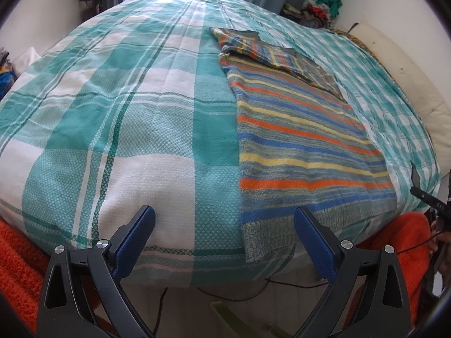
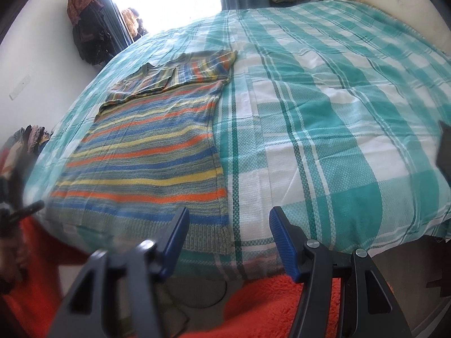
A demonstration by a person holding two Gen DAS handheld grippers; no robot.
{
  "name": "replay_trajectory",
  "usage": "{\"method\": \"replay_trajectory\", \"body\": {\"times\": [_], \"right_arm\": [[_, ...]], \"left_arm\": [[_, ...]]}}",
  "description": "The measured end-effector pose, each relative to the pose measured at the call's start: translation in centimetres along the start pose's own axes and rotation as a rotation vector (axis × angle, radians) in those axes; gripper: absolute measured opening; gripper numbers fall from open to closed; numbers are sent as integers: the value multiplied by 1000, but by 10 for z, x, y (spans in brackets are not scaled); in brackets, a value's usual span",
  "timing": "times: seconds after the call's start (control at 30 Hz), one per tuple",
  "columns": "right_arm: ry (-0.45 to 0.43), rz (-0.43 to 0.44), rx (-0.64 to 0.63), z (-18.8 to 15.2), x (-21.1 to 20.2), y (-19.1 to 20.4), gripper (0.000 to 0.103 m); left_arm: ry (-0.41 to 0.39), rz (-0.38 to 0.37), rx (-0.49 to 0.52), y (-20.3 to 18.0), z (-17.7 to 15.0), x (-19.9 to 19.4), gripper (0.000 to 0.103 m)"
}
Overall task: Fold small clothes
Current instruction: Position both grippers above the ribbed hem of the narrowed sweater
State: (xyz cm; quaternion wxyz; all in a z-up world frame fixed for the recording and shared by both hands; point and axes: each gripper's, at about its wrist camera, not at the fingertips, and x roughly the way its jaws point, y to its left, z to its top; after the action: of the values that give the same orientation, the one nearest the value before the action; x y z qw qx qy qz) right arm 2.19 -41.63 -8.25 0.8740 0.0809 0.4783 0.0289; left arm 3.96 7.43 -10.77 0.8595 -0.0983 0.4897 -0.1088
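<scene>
A striped knit sweater (image 1: 304,143) in blue, orange, yellow and grey lies flat on the bed, its sleeves folded across the far end and its ribbed hem at the near edge. My left gripper (image 1: 224,219) hangs open above the bed's near edge, the hem's left corner just inside its right finger, nothing held. In the right wrist view the same sweater (image 2: 146,152) lies to the left. My right gripper (image 2: 228,222) stands open over the hem's right corner, its fingers apart and empty.
A teal and white checked bedspread (image 1: 126,118) covers the bed (image 2: 324,129). An orange fluffy rug (image 2: 267,304) lies below the near edge, with cables on the floor. Clothes hang by the window (image 2: 84,33); a clothes pile (image 1: 321,5) sits at the far corner.
</scene>
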Motion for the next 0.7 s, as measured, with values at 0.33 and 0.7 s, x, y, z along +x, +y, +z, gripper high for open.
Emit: {"method": "replay_trajectory", "body": {"times": [0.33,0.7], "right_arm": [[5,14,-49,-1,1,8,60],[257,204,-58,6,30,-5,60]], "left_arm": [[2,-7,-7,1,0,-3,99],[28,-57,87,-23,1,7,80]]}}
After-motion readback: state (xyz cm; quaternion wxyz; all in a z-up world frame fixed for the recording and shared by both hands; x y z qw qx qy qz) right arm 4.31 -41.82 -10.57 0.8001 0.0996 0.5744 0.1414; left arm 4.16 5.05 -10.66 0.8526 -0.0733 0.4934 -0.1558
